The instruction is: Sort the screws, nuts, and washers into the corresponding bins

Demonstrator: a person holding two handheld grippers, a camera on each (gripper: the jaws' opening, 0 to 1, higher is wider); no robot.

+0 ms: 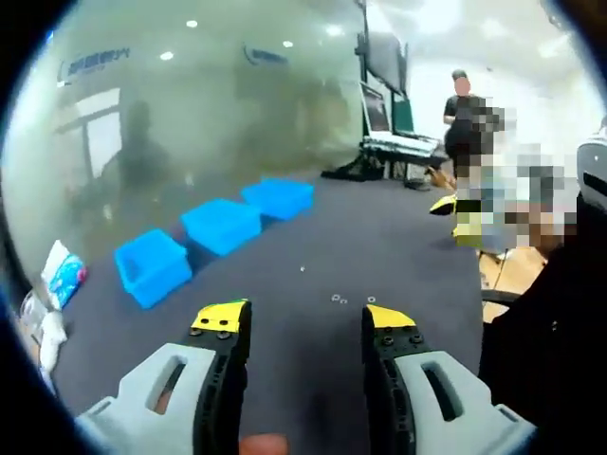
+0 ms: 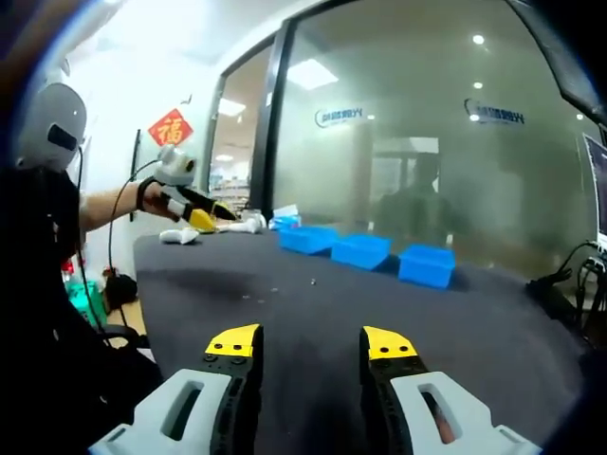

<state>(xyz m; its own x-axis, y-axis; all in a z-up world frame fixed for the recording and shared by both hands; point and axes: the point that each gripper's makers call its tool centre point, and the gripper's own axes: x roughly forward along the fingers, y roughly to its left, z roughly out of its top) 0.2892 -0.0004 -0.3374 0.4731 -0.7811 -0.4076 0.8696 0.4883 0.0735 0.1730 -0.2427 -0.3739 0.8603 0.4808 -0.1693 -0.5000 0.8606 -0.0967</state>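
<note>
A dark grey surface (image 1: 398,237) stretches away under both claws, with three blue bins set in a row along its far edge beside a glass wall (image 1: 190,104). In the left gripper view the left claw (image 1: 305,322) hangs low over the surface with its yellow-tipped jaws apart and nothing between them; the nearest blue bin (image 1: 152,267), the middle bin (image 1: 221,225) and the far bin (image 1: 278,197) run diagonally away to its left. Just ahead of the jaws lie a few tiny loose fasteners (image 1: 338,299), too small to tell whether they are screws, nuts or washers, and one more speck (image 1: 303,269) lies a little further on. In the right gripper view the right claw (image 2: 313,343) is likewise apart and empty, raised above the near part of the surface, with the same bins showing as a row (image 2: 360,250) well ahead and small specks of hardware (image 2: 314,281) scattered between. The bins appear to be lined up at the back so each part type has its own target while the middle stays open for picking. There is plenty of bare surface around the fasteners for either claw to approach; the surface edges and the wall behind the bins are the limits to mind.
</note>
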